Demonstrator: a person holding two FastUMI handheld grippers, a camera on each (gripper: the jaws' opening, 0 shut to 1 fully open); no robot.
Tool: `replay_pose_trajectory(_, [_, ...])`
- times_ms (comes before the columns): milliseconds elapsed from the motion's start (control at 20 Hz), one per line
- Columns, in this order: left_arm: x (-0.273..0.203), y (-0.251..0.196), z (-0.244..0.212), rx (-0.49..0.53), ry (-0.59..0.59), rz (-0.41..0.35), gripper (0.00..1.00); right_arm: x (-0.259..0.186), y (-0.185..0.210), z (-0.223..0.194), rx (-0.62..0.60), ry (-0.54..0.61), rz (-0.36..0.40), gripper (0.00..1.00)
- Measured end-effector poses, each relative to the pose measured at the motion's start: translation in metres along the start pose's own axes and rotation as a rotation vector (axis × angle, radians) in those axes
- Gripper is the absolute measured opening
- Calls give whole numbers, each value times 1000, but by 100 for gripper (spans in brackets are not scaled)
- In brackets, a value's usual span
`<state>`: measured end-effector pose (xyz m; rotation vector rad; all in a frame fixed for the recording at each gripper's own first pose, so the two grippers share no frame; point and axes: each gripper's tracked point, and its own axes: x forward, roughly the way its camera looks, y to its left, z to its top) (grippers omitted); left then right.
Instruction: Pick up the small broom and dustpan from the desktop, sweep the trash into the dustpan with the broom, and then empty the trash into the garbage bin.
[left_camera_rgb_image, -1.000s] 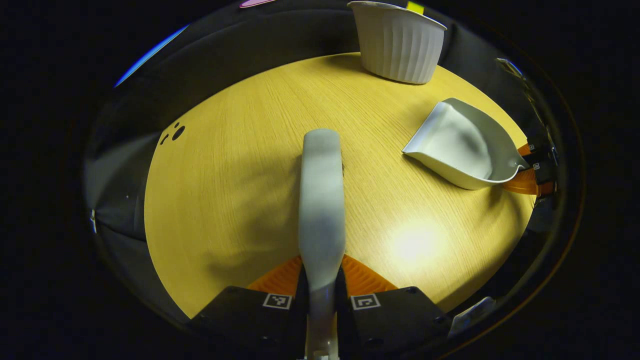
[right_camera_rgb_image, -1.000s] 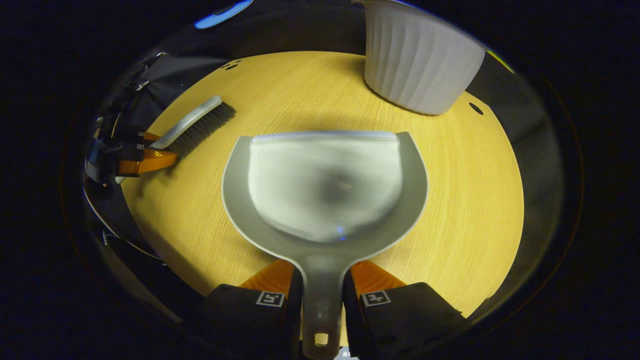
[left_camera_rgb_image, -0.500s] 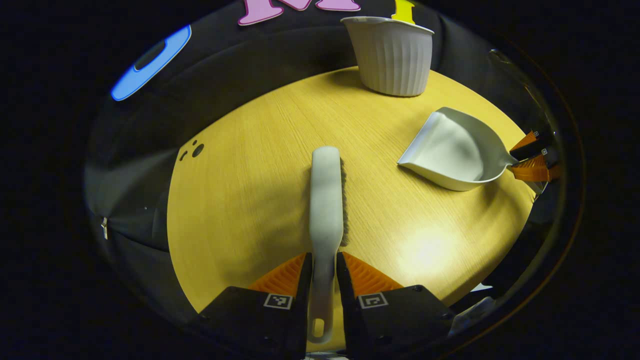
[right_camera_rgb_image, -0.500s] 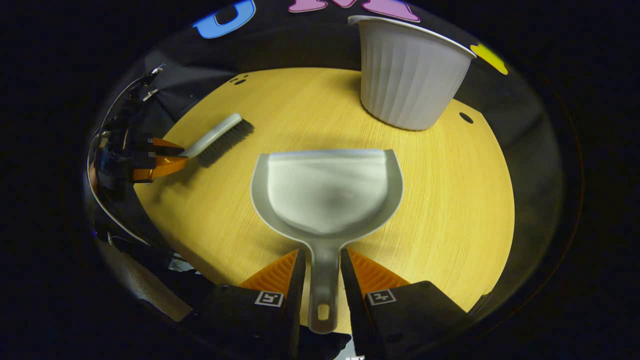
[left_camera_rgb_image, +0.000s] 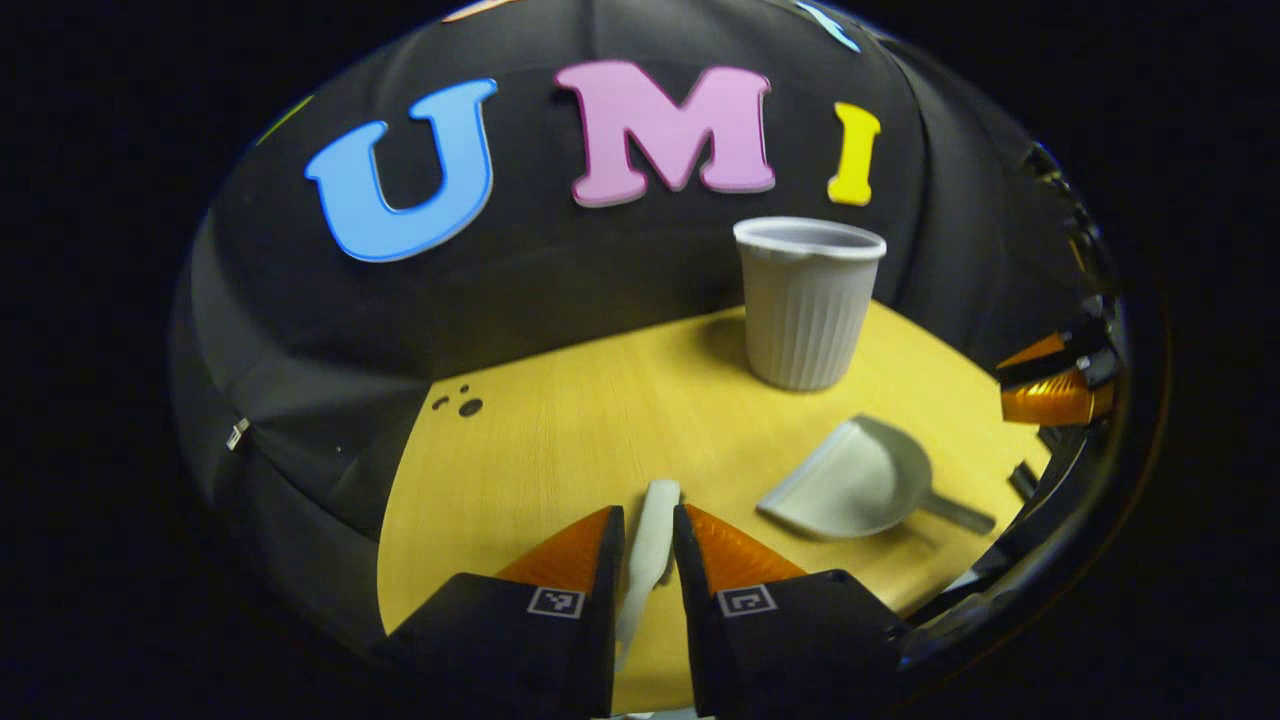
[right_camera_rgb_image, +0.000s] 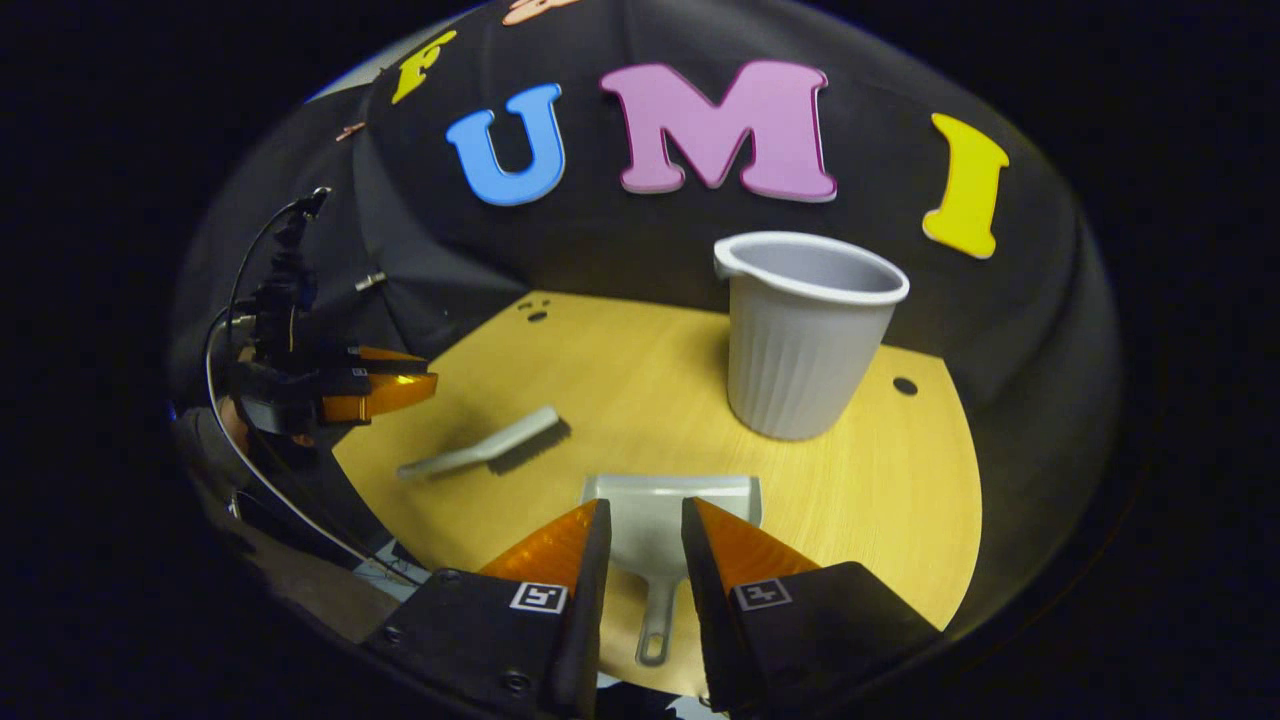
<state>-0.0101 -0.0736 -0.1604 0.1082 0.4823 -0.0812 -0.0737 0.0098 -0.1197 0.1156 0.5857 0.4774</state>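
Yellow desktop (right_camera_rgb_image: 900, 500): garbage bin (right_camera_rgb_image: 805, 335) behind dustpan (right_camera_rgb_image: 665, 505), broom (right_camera_rgb_image: 490, 455) apart.

No legible text, brand, number or sign is recorded on any object on the table. Square black-and-white coded markers (left_camera_rgb_image: 555, 601) are noted on the body of the left gripper (left_camera_rgb_image: 648, 530), one behind each finger. A like pair (right_camera_rgb_image: 540, 597) is noted on the right gripper (right_camera_rgb_image: 645, 515). No characters can be read from any of these.
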Motion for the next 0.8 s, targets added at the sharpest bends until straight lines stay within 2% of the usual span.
replay_pose_trajectory(150, [-30,-11,63,-44,-175,13,35,-25,-11,48,-26,-137,-37,45])
replay_pose_trajectory(300, [-56,-25,91,-46,-258,27,35,-48,-16,84,-15,-237,-53,45])
replay_pose_trajectory(400, [-65,-34,94,-53,-266,25,35,-56,-27,95,-10,-263,-77,45])
replay_pose_trajectory(550, [-65,-39,93,-45,-234,41,36,-54,-24,102,3,-288,-54,45])
replay_pose_trajectory(750, [-66,-36,88,-67,-218,87,36,-54,-22,102,-56,-302,-24,45])
replay_pose_trajectory(800, [-67,-34,88,-72,-218,103,36,-53,-20,101,-67,-304,-13,37])
